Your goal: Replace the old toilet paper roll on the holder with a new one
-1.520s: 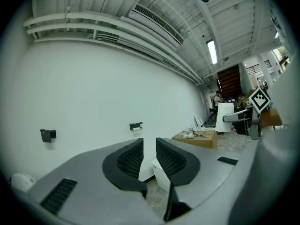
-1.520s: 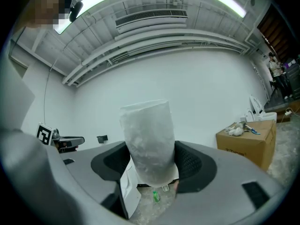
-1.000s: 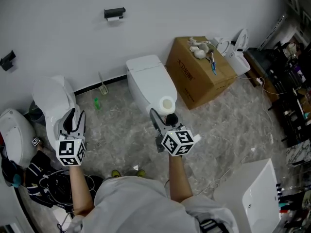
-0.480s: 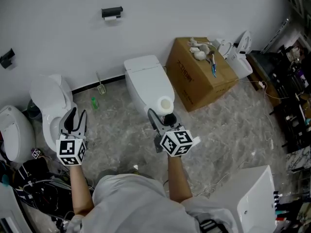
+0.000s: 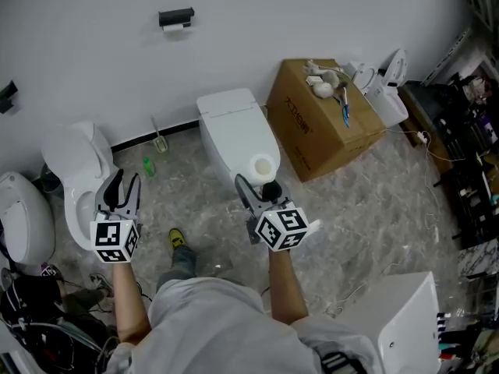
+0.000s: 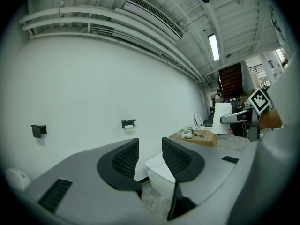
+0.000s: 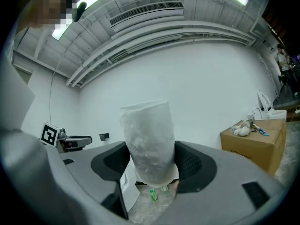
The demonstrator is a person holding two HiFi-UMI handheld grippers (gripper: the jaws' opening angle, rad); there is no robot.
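Two grippers point toward the wall, and the left gripper (image 5: 125,184) has its jaws spread with nothing between them. The holder (image 5: 176,15) with the old roll (image 5: 179,28) sits on the wall, well apart from both. The right gripper (image 5: 259,187) pinches the new roll (image 5: 263,165), so I think the job now is getting closer, then pulling the old roll off first.

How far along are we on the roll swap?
Done: the new roll is picked up. In hand: the right gripper is shut on it; the left gripper is open and empty. Left: the wall holder, far ahead, shows a white remnant under it, likely the old roll; remove that, fit the new one.
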